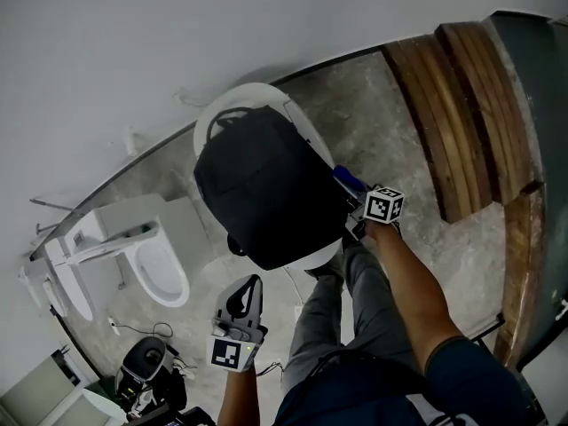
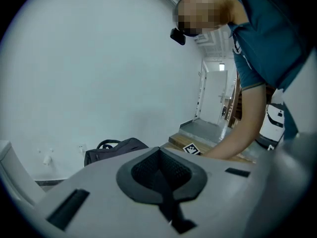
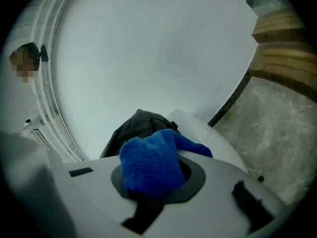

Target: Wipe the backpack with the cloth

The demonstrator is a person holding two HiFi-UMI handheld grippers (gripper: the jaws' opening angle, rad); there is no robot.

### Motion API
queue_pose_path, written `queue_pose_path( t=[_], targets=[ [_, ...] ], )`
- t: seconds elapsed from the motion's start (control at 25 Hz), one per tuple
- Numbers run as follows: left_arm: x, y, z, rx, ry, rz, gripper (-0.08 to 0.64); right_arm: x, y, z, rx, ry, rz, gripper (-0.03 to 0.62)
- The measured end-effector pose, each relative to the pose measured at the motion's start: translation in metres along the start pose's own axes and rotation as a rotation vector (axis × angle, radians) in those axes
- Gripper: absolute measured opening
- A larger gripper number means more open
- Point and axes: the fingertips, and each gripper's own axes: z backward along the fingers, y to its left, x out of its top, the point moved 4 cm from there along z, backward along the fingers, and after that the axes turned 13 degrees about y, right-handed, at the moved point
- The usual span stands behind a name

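The right gripper (image 1: 357, 213) is clamped on one fluffy blue microfibre cloth (image 3: 148, 165), which bulges out of its jaws and hangs over their far side. The right arm reaches forward, the forearm bare and nearly straight below a dark blue sleeve (image 1: 463, 362). It brings the cloth to the near right edge of the one black fabric backpack (image 1: 266, 193). From the head view I cannot tell whether the cloth touches the fabric.

The left gripper (image 2: 161, 175) has its jaws together with nothing between them. The left hand holds it low and close to the body, tips pointing away toward the backpack, which is near but clearly apart from it.

The backpack lies flat on a round white surface (image 1: 257, 91), covering most of it, with its carry handle (image 1: 229, 115) at the far end by the pale wall. Left of the surface stands one white toilet (image 1: 164, 269) on the mottled grey stone floor (image 1: 373, 105). To the right runs a flight of curved wooden steps (image 1: 461, 114).
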Motion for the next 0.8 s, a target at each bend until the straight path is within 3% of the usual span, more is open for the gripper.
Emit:
queue_pose_path(
  t=[0.16, 0.32, 0.56, 0.68, 0.8],
  targets=[
    [0.005, 0.013, -0.007, -0.005, -0.016, 0.012, 0.003, -0.015, 0.007, 0.012, 0.038, -0.015, -0.009, 0.020],
    [0.014, 0.017, -0.014, -0.024, -0.023, 0.003, 0.003, -0.028, 0.018, 0.017, -0.013, 0.025, 0.068, 0.020],
    [0.018, 0.022, -0.018, -0.032, -0.016, 0.005, 0.003, 0.047, 0.043, -0.032, 0.063, -0.006, 0.154, 0.020],
    [0.017, 0.025, -0.019, -0.027, -0.016, 0.014, 0.003, 0.052, 0.046, -0.034, 0.114, -0.014, 0.111, 0.020],
    [0.016, 0.028, -0.019, -0.025, -0.019, 0.025, 0.003, 0.025, 0.035, -0.012, 0.121, -0.001, 0.052, 0.020]
  ],
)
